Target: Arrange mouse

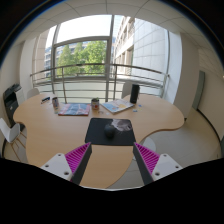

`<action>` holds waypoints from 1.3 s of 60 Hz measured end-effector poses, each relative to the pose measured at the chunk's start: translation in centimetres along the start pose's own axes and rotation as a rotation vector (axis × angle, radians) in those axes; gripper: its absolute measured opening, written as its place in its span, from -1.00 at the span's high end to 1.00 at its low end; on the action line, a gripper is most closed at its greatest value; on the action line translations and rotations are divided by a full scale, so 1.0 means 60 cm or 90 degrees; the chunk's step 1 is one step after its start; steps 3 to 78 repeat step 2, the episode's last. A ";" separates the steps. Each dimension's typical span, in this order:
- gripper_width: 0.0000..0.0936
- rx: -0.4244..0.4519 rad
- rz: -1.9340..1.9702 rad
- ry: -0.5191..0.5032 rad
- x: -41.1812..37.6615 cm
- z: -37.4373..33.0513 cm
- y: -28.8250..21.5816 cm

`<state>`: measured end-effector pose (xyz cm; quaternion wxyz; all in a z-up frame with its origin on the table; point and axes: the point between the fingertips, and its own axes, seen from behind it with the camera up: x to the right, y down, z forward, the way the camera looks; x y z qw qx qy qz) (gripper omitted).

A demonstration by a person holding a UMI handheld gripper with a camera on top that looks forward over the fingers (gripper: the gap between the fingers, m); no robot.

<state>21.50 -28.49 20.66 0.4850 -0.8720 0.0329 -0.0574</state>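
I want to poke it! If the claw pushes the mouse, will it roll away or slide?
Probably slide: the mouse looks low and rounded, lying flat on its dark mousepad. It likely feels light and hard. The open claw sits just short of it.

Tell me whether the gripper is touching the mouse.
Apart. The gripper view shows the mouse lying on its black mat, well beyond the open gripper, with bare table between the fingertips and the mat.

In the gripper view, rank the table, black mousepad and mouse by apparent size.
1. table
2. black mousepad
3. mouse, lying on the mousepad

The open claw holds nothing.
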 end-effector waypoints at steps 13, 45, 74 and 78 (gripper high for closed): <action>-0.80 -0.001 -0.001 -0.001 0.000 -0.002 0.000; -0.80 -0.001 -0.001 -0.001 0.000 -0.002 0.000; -0.80 -0.001 -0.001 -0.001 0.000 -0.002 0.000; -0.80 -0.001 -0.001 -0.001 0.000 -0.002 0.000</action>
